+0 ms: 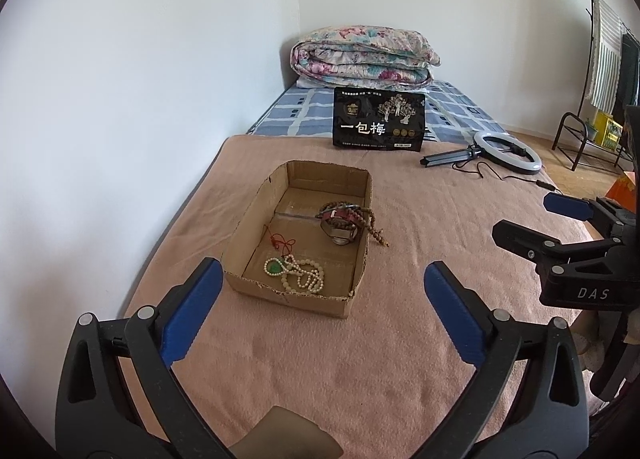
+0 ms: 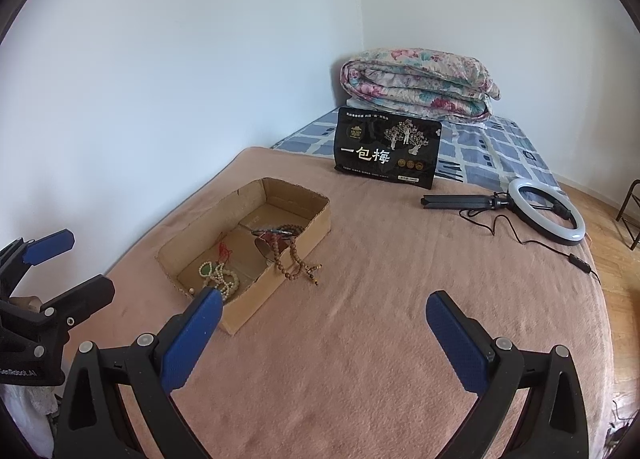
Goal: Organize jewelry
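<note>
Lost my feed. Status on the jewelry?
Both tongs, left and right, open, empty. Jewelry in cardboard box; brown beads hang over its wall. Nothing in the way.

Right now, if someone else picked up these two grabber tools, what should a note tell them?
Left gripper: fingers open, empty, hovering before the torn cardboard box.
Right gripper: open, empty, above the pink blanket.
In the box: cream bead necklace with green pendant, red cord, watch.
Brown wooden bead string drapes over the box wall, its end outside.
Left: tuck that string in.
</note>
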